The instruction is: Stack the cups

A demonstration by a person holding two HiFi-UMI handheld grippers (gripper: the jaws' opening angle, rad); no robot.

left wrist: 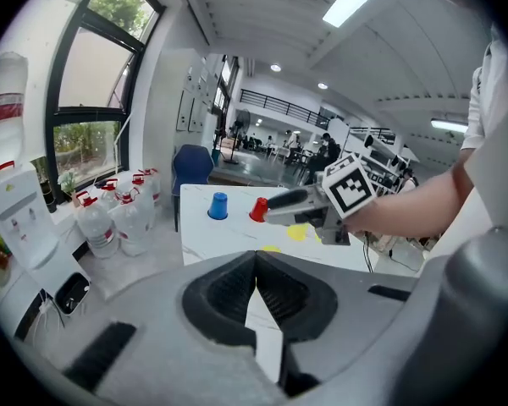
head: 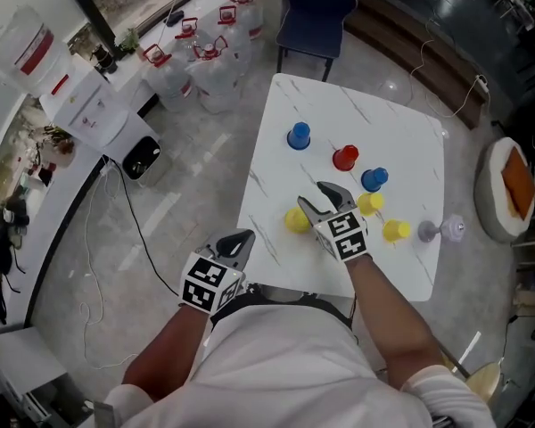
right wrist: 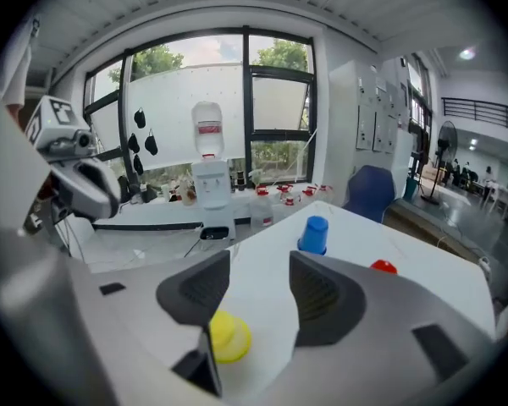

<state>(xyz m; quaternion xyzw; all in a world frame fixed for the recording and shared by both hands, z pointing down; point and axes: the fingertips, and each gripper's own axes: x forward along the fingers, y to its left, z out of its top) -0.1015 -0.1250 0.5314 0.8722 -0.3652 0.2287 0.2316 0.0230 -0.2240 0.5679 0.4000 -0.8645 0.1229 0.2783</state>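
Right at mid-frame, our right gripper point(head: 315, 196) hung spread and empty, nearest yellow cup point(head: 295, 219) just lower-left of it on the desk point(head: 285, 114); our left gripper point(head: 239, 242), pressed together, sat farther off.

Table point(head: 276, 132) sits mid-floor; chair point(head: 316, 12) behind its far edge, water jugs point(head: 205, 61) on floor at far left, dispenser point(head: 98, 114) left of those. On table: far-left cup point(head: 299, 136), middle cup point(head: 345, 158) right of it & nearer, right cup point(head: 374, 179) beyond that, w/ front cup point(head: 370, 203) just before it. Near-left cup point(head: 296, 219) sits apart. Near-right cup point(head: 396, 231) is by the right edge. Right gripper point(head: 311, 193) is over table btwn near-left cup & front cup. Left gripper point(head: 247, 236) is at near-left edge.
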